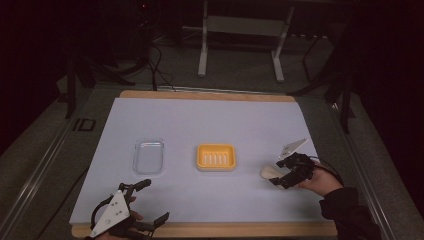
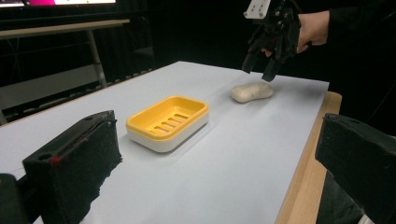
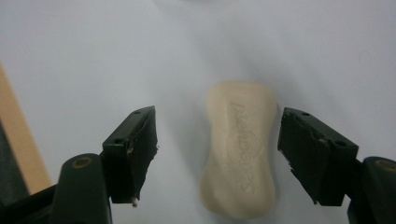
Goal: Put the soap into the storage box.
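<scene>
Cream soap, high view: the soap bar [image 1: 270,172] lies on the worktop [image 1: 210,125], right of the yellow dish [image 1: 216,157], at the tips of the right hand-held gripper [image 1: 281,176].
Left gripper view: right hand-held gripper [image 2: 259,70] hovers just above the bar [image 2: 252,92]; left one's jaws wide apart, empty.
Right gripper view: bar [image 3: 239,149] between parted jaws, untouched.
Surface: white sheet over wood.
Room: dark, cables on the floor.

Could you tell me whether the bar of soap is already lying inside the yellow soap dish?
No, the soap lies on the white table cover, apart from the empty yellow dish.
</scene>
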`<state>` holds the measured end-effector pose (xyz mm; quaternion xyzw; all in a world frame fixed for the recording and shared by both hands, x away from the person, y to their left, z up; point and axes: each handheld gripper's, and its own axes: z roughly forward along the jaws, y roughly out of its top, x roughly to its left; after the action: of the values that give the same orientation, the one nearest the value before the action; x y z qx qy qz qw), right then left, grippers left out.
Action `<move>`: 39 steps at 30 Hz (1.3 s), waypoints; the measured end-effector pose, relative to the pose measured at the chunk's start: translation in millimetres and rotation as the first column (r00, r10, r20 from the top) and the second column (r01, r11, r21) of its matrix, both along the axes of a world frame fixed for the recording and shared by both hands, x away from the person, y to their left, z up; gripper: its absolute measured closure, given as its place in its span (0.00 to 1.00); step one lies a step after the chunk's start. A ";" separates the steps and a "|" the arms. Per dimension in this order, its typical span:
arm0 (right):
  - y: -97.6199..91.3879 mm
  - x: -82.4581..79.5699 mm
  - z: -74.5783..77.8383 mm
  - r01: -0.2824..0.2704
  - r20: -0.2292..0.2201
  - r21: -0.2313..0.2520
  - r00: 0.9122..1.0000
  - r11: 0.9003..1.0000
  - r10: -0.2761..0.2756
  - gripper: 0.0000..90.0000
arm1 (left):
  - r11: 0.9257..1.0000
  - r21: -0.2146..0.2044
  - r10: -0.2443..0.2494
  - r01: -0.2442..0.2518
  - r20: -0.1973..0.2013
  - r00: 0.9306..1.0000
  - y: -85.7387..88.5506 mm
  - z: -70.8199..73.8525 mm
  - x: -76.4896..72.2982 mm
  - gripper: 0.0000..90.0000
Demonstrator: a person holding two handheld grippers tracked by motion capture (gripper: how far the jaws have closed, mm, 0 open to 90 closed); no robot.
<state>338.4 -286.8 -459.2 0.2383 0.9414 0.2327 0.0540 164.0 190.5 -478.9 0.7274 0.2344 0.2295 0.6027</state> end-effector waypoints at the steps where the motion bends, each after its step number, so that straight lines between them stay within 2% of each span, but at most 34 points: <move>1: -0.7 0.6 -1.9 0.006 0.001 0.003 1.000 1.000 -0.006 0.31 | 1.000 0.000 -0.001 0.001 0.000 1.000 0.1 0.0 0.1 0.00; 10: -5.7 6.0 -19.5 0.023 -0.006 0.001 1.000 1.000 -0.023 0.34 | 1.000 0.002 -0.002 0.002 -0.003 1.000 -0.2 -0.1 0.4 0.00; 15: -4.2 7.8 -28.6 -0.004 0.007 -0.030 1.000 1.000 0.004 0.37 | 1.000 0.004 -0.002 0.002 -0.001 1.000 -0.2 -0.1 0.1 0.00; 22: -5.3 10.9 -38.0 -0.007 -0.015 -0.050 1.000 0.999 0.006 0.43 | 1.000 0.008 -0.003 0.003 -0.002 1.000 -0.4 -0.3 0.3 0.00; 28: -3.3 11.9 -45.1 -0.007 -0.022 -0.105 1.000 0.994 0.005 0.46 | 1.000 0.012 -0.004 0.004 -0.001 1.000 -0.7 -0.4 0.5 0.00; 33: -1.1 14.5 -44.2 0.003 -0.042 -0.116 0.999 0.993 -0.008 0.52 | 1.000 0.015 -0.004 0.004 -0.003 1.000 -1.2 -0.7 0.4 0.00; 39: 6.5 17.5 -41.4 0.012 -0.067 -0.171 0.997 0.985 -0.024 0.55 | 1.000 0.016 -0.006 0.006 -0.001 1.000 -0.9 -0.5 0.0 0.00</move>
<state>355.9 -280.3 -500.6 0.2493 0.9569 0.1426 0.0437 164.0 189.5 -479.4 0.7330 0.2309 0.2292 0.5974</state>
